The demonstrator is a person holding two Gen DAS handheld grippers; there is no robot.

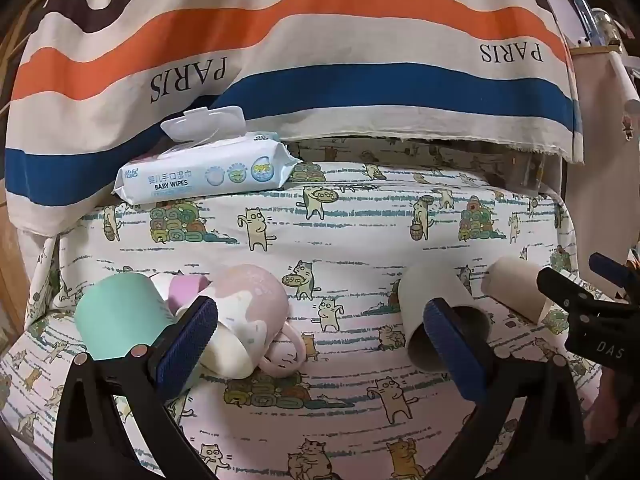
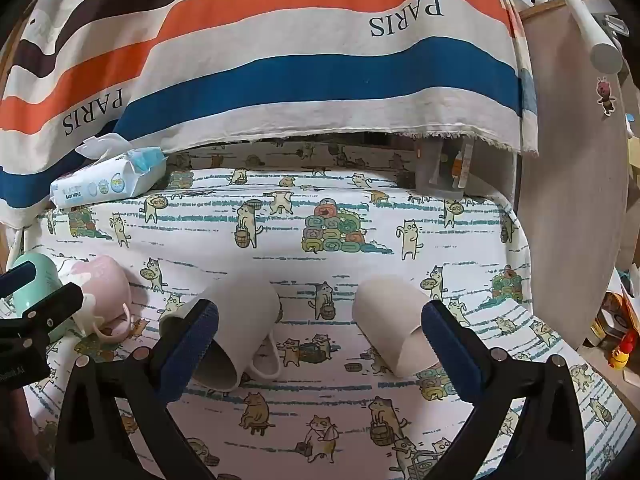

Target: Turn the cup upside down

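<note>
Four cups lie on their sides on the cat-print cloth (image 2: 320, 216) — both the left gripper (image 1: 320, 336) and right gripper (image 2: 320, 340) hover spread and empty, the right framing the white mug (image 2: 236, 328), likely first to flip.

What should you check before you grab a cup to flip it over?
1. Left gripper open: ok, nothing between its fingers.
2. Right gripper open: ok, nothing held.
3. Cups reachable: ok; the pink mug, green cup, white mug and paper cup all lie on their sides.
4. Room around the pink mug: not ok, it crowds against the green cup.
5. Baby wipes pack out of the way: ok, far back.
6. Cups empty: cannot tell for all.
</note>
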